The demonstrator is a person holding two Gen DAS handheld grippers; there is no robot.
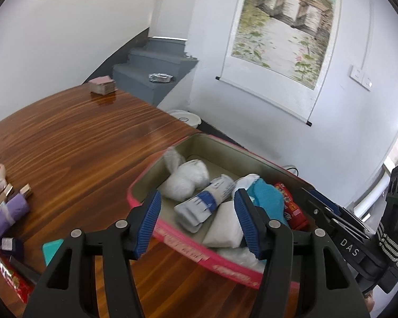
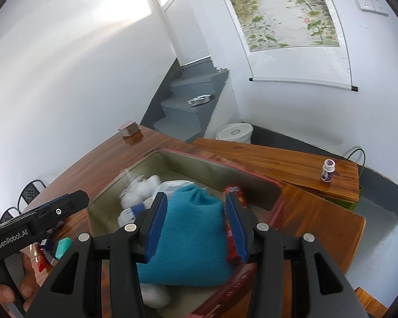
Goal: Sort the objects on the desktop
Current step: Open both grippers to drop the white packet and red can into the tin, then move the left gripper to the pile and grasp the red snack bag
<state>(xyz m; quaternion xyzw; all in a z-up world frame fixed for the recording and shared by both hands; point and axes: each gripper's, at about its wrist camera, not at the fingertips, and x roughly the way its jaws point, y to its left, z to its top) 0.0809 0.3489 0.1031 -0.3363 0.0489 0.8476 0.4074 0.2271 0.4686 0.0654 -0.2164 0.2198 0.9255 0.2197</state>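
A pink-rimmed box (image 1: 146, 182) sits on the wooden table (image 1: 79, 143) and holds white bundles, a blue-banded white roll (image 1: 207, 201), a teal cloth (image 1: 268, 198) and a red packet (image 1: 291, 206). My left gripper (image 1: 196, 222) is open above the box's near rim, holding nothing. My right gripper (image 2: 196, 228) is open over the box (image 2: 252, 177), its jaws standing either side of the teal cloth (image 2: 191, 238) without closing on it. The red packet (image 2: 232, 238) lies by the right finger. The right gripper's body shows at the right of the left wrist view (image 1: 358, 238).
At the table's left edge lie a purple roll (image 1: 5, 217), a red box (image 1: 5, 273), a teal block (image 1: 50, 249) and small packets. A card stack (image 1: 102, 84) sits at the far end. A small white bottle (image 2: 327, 170) stands on a side board. Grey stairs rise behind.
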